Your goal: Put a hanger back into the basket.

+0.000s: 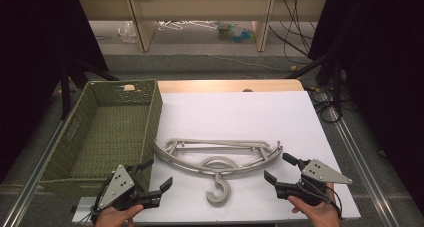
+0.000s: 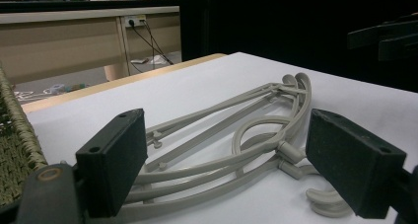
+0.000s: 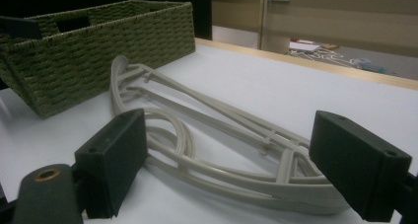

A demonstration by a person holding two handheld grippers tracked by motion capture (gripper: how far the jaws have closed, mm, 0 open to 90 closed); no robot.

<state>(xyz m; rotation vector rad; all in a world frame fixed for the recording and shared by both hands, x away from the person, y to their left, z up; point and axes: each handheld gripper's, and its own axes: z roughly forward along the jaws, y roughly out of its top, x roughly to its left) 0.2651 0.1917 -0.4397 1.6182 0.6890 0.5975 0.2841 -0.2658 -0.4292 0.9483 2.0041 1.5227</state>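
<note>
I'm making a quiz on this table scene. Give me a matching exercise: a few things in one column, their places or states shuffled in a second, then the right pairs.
Things:
1. hanger
2. basket
3. left gripper
4. right gripper

Places or states:
A. green, woven, at the table's left
B. open, at the hanger's right end
C. flat on the white sheet, hook toward the person
D. open, beside the basket's near corner

Pairs: 1-C, 2-A, 3-D, 4-B

Two hand-held grippers, left gripper (image 1: 158, 179) and right gripper (image 1: 277, 168), each black-bodied with two blocky black jaws, matte and slightly grainy on the pads (image 2: 357, 160), one small screw hole near each jaw tip; grey three-cornered plate dotted with holes on top; thin black cable trailing behind; bare hands, no sleeves visible
</note>
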